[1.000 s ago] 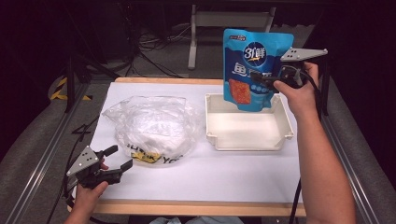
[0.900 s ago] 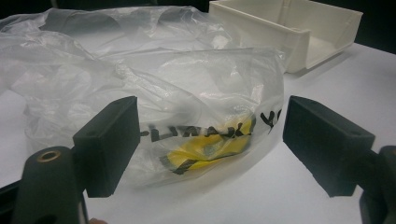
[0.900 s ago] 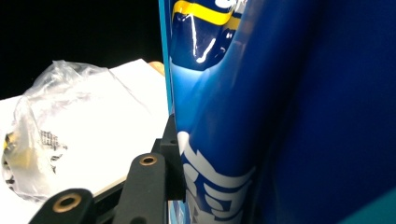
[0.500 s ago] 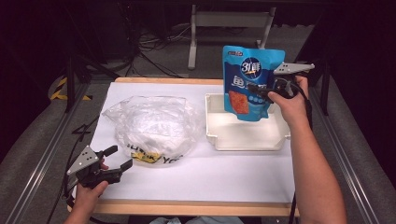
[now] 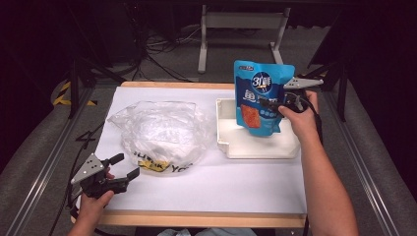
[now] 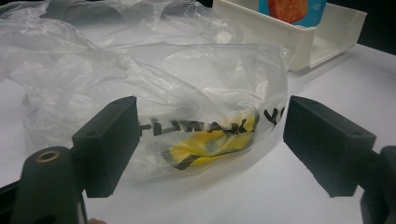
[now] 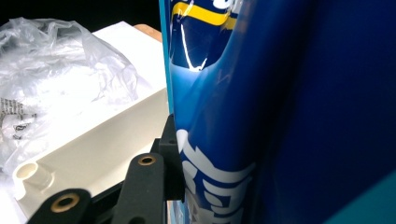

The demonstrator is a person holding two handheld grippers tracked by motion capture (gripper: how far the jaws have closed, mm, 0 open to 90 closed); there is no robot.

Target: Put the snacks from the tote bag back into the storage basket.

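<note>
Item: blue pouch (image 5: 262, 98), glossy, upright, white and yellow lettering up top and an orange window low on its face; gripped by the right claw (image 5: 273, 104) at its right edge, it has dropped over the last second from well above the white tray (image 5: 223, 129) to just over the tray's floor, so placing it there looks like the step in hand. Left claw (image 5: 124, 166): jaws wide, holding nothing, resting unchanged at the desk's (image 5: 206, 189) near-left corner, facing the crumpled clear plastic bag (image 5: 160, 130).
</note>
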